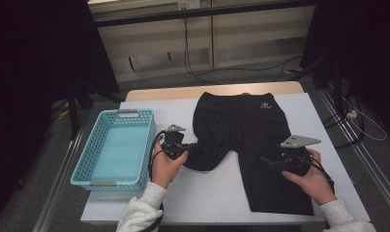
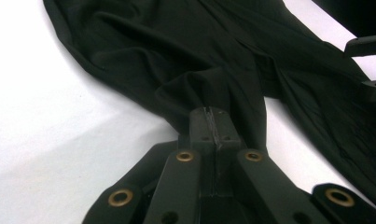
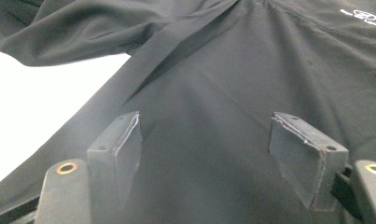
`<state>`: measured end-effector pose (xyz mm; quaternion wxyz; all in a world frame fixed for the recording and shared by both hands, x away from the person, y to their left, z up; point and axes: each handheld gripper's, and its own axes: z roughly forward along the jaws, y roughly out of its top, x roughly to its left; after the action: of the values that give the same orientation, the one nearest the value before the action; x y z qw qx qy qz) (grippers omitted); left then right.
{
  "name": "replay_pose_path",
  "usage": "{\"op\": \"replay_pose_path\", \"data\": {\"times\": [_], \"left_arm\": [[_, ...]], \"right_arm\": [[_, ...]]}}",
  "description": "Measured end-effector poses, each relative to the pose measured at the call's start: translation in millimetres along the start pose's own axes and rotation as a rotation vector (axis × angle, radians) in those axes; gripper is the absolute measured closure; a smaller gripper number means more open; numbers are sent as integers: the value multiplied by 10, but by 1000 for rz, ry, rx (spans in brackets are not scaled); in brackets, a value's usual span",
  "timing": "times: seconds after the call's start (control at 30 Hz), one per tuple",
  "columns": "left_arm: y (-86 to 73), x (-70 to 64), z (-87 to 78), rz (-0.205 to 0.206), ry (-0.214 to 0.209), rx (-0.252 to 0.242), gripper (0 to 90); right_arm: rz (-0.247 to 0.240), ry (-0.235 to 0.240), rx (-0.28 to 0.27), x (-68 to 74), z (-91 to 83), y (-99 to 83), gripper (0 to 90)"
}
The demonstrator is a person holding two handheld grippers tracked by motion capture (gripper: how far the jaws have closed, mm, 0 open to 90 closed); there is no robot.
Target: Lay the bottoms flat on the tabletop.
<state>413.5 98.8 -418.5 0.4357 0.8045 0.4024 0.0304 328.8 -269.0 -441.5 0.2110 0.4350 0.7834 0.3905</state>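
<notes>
A: What lies on the bench (image 1: pixel 217 193)?

B: A white sheet covers it, and on that a pair of black shorts (image 1: pixel 241 125) is spread flat, waistband toward the far edge, the two legs pointing back at the person. It is the biggest thing there and takes up the middle and right of the surface.

A: How does the cloth look?

B: Matte black, smooth and thin. A small white logo (image 1: pixel 265 104) sits near the waistband on the right side. The right leg lies long and straight down to the near edge. The left leg is shorter in outline, bunched and creased where it is pulled toward the left.

A: And beside it?

B: A light blue plastic basket (image 1: pixel 86 164) with a lattice wall stands on the left end of the bench, just apart from the shorts.

A: The left tool (image 1: pixel 175 145)?

B: Held in the left hand (image 1: pixel 166 166) between basket and shorts. In the left gripper view its jaws are pressed together with a fold of the left leg's hem pinched between them; the cloth rises in ridges from that spot.

A: The right tool (image 1: pixel 287 159)?

B: In the right hand (image 1: pixel 313 181), over the right leg. In the right gripper view its jaws stand wide apart with flat black cloth between them, gripping nothing.
</notes>
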Motion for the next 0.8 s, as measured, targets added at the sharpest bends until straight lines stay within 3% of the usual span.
{"op": "replay_pose_path", "data": {"times": [0.37, 0.57, 0.8], "left_arm": [[8, 94, -60, -16, 40, -31, 900], [18, 142, -78, -26, 62, -41, 900], [-2, 172, -63, -37, 79, -32, 900]], "right_arm": [[-13, 48, -14, 151, 83, 81, 263], [-29, 100, -26, 321, 221, 214, 272], [-66, 147, -30, 598, 480, 401, 356]]}}
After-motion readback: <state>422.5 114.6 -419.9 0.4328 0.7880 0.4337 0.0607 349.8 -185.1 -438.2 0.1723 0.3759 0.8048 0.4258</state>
